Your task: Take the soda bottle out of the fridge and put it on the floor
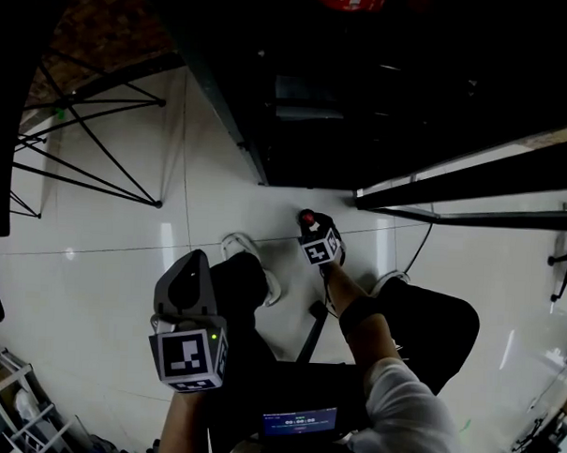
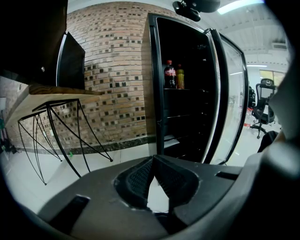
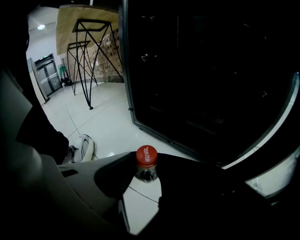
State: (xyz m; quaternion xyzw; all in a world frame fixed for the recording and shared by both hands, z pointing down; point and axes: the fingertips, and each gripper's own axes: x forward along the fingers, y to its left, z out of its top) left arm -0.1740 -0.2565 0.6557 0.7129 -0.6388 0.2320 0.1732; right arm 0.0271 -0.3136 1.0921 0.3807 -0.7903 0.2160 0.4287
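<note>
The soda bottle point(image 3: 146, 164), dark with a red cap, stands upright between the jaws of my right gripper point(image 3: 146, 172), which is shut on it just below the cap. In the head view this gripper point(image 1: 313, 233) is low over the white tiled floor in front of the open black fridge point(image 1: 364, 102), and the bottle's red cap point(image 1: 307, 217) shows at its tip. The bottle's base is hidden. My left gripper point(image 1: 192, 275) hangs nearer, at the left, shut and empty; its tips point(image 2: 152, 161) meet.
The fridge door point(image 1: 473, 178) stands open to the right. Inside, a cola bottle point(image 2: 169, 75) and a yellow bottle point(image 2: 180, 77) sit on a shelf. A table with black wire legs point(image 1: 90, 137) stands at the left by a brick wall. The person's shoe point(image 1: 247, 252) rests on the floor.
</note>
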